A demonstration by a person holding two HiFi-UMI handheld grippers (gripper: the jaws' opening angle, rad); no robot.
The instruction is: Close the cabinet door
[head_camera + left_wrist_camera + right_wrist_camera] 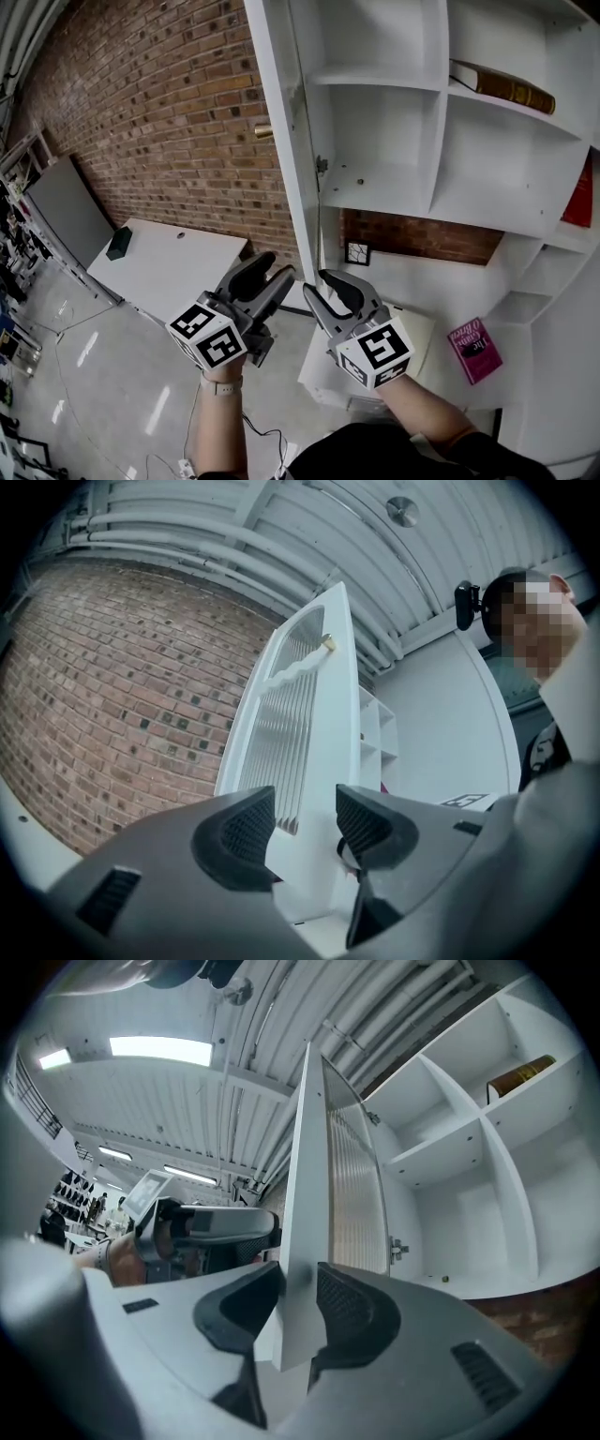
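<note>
Two tools are pointing at the lower end of the cabinet door. The door is standing wide open, edge-on to the head view, between the brick wall and the open compartments of the white cabinet. The right tool is gripping the door's free edge near its bottom corner. The thin white edge is sitting between the two ribbed pads, and both are pressing against it. The left tool is hanging just beside it on the brick-wall side. Its jaws are standing partly apart with nothing between them, and the door's ribbed face is showing beyond them, untouched. A brass knob is sticking out from the door's wall-facing side. Inside the cabinet, a brown book is lying on an upper shelf, and a pink book is showing lower down at the right. A white desk is standing by the wall, carrying a small dark green object.
</note>
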